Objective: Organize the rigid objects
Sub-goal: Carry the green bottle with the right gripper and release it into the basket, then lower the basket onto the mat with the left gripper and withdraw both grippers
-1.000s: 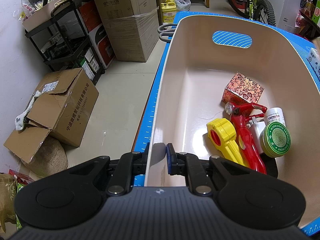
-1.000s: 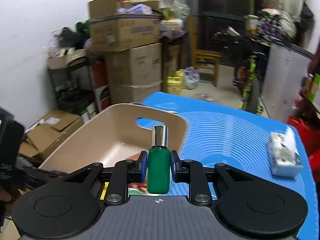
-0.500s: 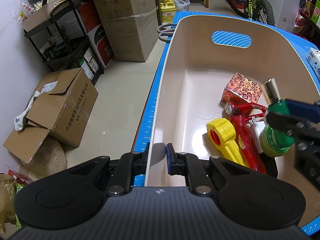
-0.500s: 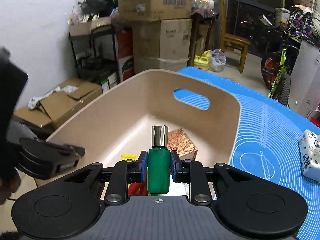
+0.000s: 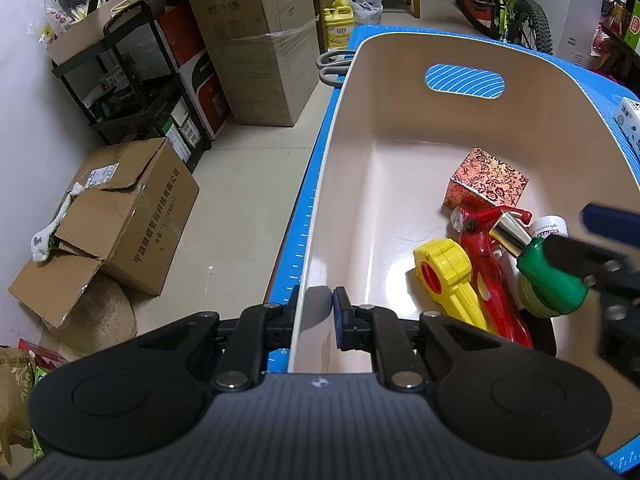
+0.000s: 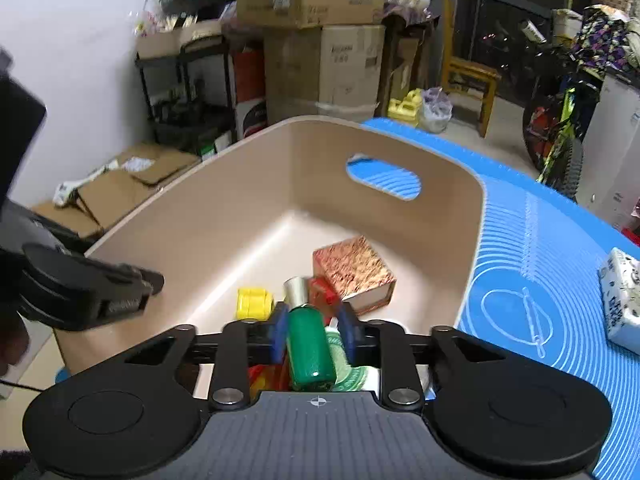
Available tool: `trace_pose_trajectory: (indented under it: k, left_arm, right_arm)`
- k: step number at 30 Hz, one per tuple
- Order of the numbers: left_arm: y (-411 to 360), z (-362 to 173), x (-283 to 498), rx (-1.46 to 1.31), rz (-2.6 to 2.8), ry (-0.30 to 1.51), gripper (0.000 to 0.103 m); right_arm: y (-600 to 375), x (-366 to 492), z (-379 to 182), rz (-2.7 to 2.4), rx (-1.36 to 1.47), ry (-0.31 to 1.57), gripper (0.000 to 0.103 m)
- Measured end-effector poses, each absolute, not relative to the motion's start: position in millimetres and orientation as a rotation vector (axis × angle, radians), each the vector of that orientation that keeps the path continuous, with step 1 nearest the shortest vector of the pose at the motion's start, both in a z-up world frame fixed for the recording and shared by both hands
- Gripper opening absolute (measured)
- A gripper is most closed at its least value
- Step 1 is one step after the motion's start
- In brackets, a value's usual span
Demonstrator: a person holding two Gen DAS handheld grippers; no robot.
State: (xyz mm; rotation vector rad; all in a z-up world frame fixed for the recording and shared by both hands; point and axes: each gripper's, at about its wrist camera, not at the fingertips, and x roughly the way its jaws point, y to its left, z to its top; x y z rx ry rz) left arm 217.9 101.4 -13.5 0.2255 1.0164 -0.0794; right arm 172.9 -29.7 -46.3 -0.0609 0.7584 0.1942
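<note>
The left tool (image 5: 318,312) is clamped on the beige bin (image 5: 320,208) wall to steady it, while the right tool (image 6: 314,340), lower centre, grips the green bottle (image 6: 310,354) for dropping inside.

— What kind of place have we got here?
— A home storage room, cluttered: stacked cardboard boxes (image 5: 256,36) against the wall, a black metal rack (image 5: 132,80) crammed with odds and ends.
— And further back?
— A bicycle (image 5: 508,4), a wooden chair (image 6: 468,84), a yellow detergent jug (image 5: 340,28) on the tiled floor.
</note>
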Motion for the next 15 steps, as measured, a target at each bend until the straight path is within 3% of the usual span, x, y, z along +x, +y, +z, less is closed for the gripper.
trace_pose_trajectory:
  k: [3, 4, 7, 15]
  left_arm:
    - [103.1, -10.5, 215.8, 0.221, -0.085, 1.007, 0.022]
    - [103.6, -8.3, 214.6, 0.217, -0.088, 1.0, 0.039]
    - [102.6, 3.0, 208.1, 0.21, -0.078, 0.943, 0.07]
    - [80.8, 36.2, 178.7, 0.221, -0.113, 0.855, 0.074]
  right_arm:
    - [-37.7, 164.9, -36.5, 0.171, -0.039, 0.726, 0.06]
    - [-41.4, 161.5, -33.4, 0.162, -0.033, 0.716, 0.062]
    - [-49.0, 153.2, -25.6, 0.128, -0.019, 0.694, 0.069]
    - [-81.9, 120.7, -1.4, -0.001, 0.053, 0.656, 0.092]
